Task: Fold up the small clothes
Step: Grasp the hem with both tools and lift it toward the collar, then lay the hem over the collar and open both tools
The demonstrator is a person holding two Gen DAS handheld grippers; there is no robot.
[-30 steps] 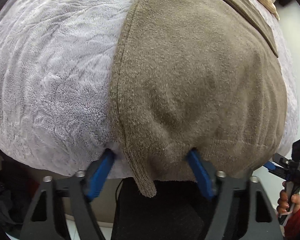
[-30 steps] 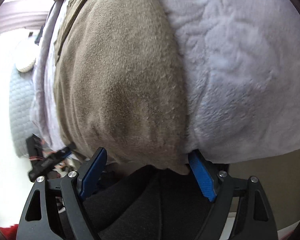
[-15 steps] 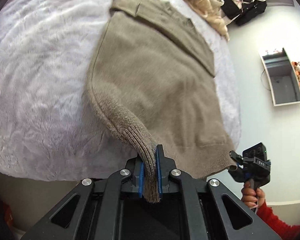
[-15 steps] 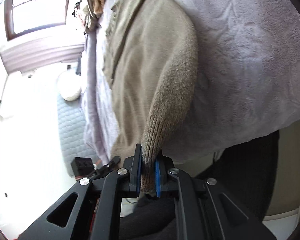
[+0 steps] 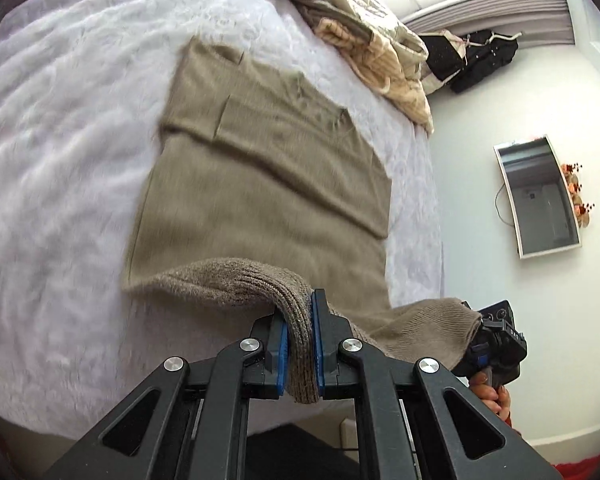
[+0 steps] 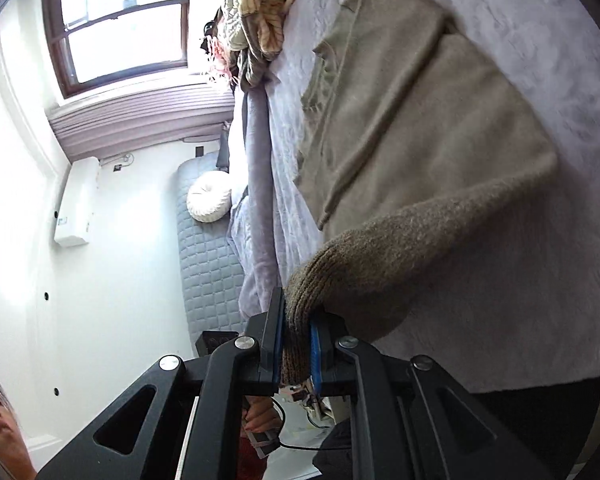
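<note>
We pinch the brown sweater's ribbed hem in both claws, left claw and right claw, above the bed.

Sweater seen as plain taupe-brown, ribbed at hem. Blanket noted as pale lilac, fluffy, unpatterned. Blue pads set in black frame of left gripper; same colours noted on right gripper. Cream and olive clothes pile seen far right. Grey quilted mat, squares pattern.
</note>
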